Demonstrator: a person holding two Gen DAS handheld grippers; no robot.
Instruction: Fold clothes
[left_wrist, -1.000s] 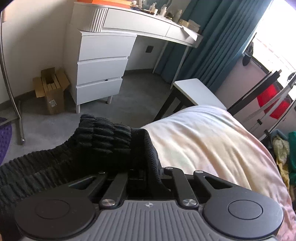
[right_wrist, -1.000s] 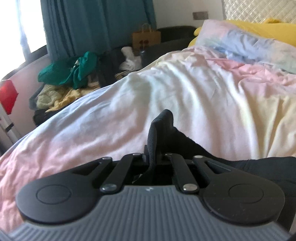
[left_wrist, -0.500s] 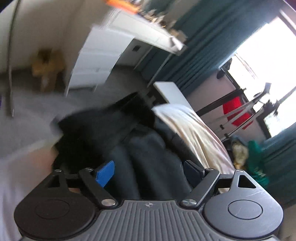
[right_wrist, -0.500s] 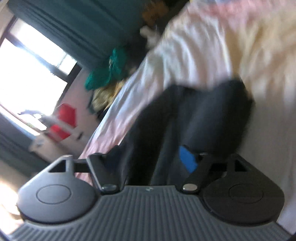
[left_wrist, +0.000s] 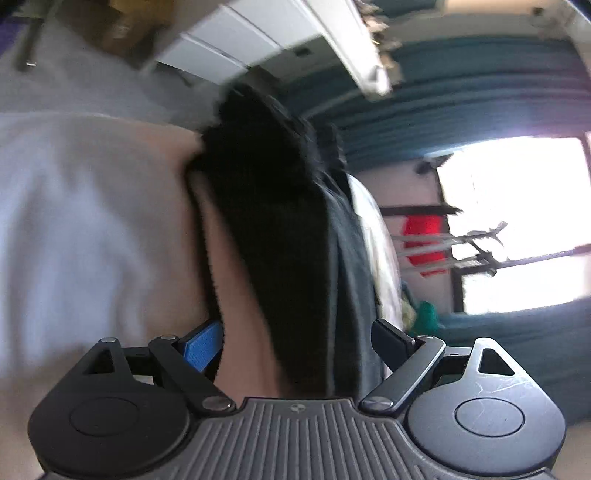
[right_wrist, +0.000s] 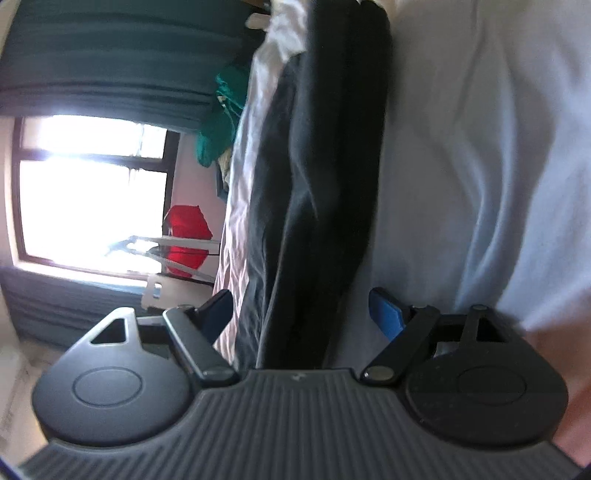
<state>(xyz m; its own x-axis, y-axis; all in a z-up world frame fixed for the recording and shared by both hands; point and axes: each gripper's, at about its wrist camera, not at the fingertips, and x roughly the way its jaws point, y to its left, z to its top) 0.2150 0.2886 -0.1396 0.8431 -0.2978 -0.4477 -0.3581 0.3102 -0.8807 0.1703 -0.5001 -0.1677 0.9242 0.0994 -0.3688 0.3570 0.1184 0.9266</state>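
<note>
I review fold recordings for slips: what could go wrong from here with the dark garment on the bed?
1. The dark garment lies as a long strip close to the bed sheet edge, so it may slide off.
2. Both grippers, left gripper and right gripper, have just been opening and nothing pins the cloth, so the fold could relax.
3. The views are blurred, so a regrasp may catch the sheet.

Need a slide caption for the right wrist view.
Right tongs, just opened, over a dark garment lying in a long strip on the pale bedsheet.
</note>
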